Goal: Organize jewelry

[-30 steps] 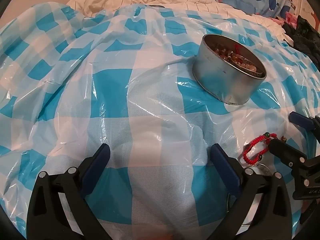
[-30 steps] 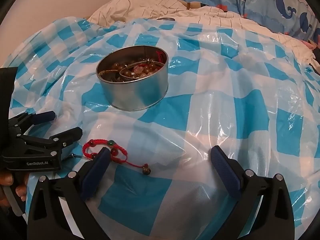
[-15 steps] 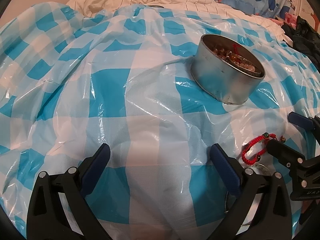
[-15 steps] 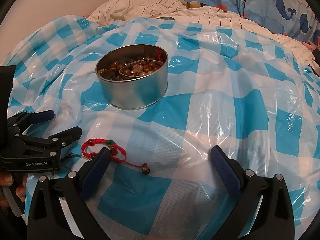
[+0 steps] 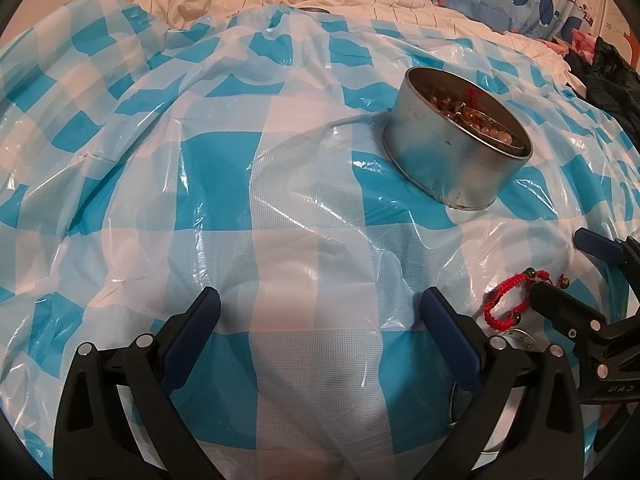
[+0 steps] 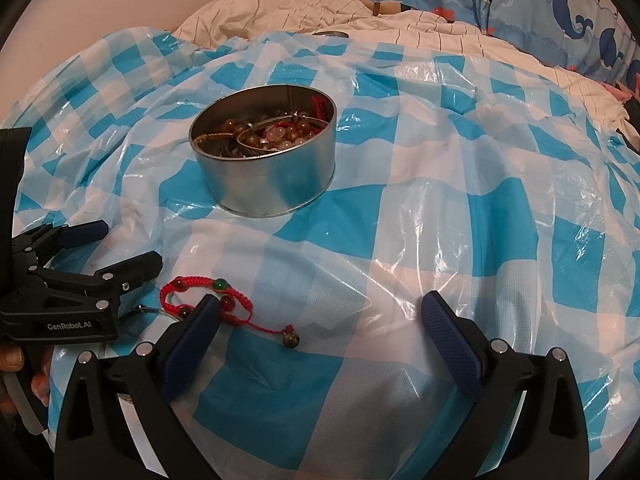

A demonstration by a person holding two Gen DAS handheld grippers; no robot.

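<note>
A round metal tin [image 6: 266, 160] holding beaded bracelets stands on the blue-and-white checked plastic sheet [image 6: 440, 220]; it also shows in the left wrist view [image 5: 452, 144]. A red cord bracelet [image 6: 208, 296] with dark and green beads lies flat on the sheet in front of the tin, also seen in the left wrist view [image 5: 508, 300]. My right gripper [image 6: 320, 332] is open and empty, its left finger lying over the bracelet's near edge. My left gripper [image 5: 320, 328] is open and empty, just left of the bracelet; it appears in the right wrist view [image 6: 120, 252].
A thin metal ring [image 5: 516, 336] lies on the sheet by the bracelet, partly under the grippers. White bedding [image 6: 320, 8] and a blue whale-print pillow [image 6: 540, 0] lie behind the sheet. Dark clothing [image 5: 612, 80] sits at the far right.
Both grippers stay open and nearly still. The views shift only slightly; the bracelet and tin have not moved.
</note>
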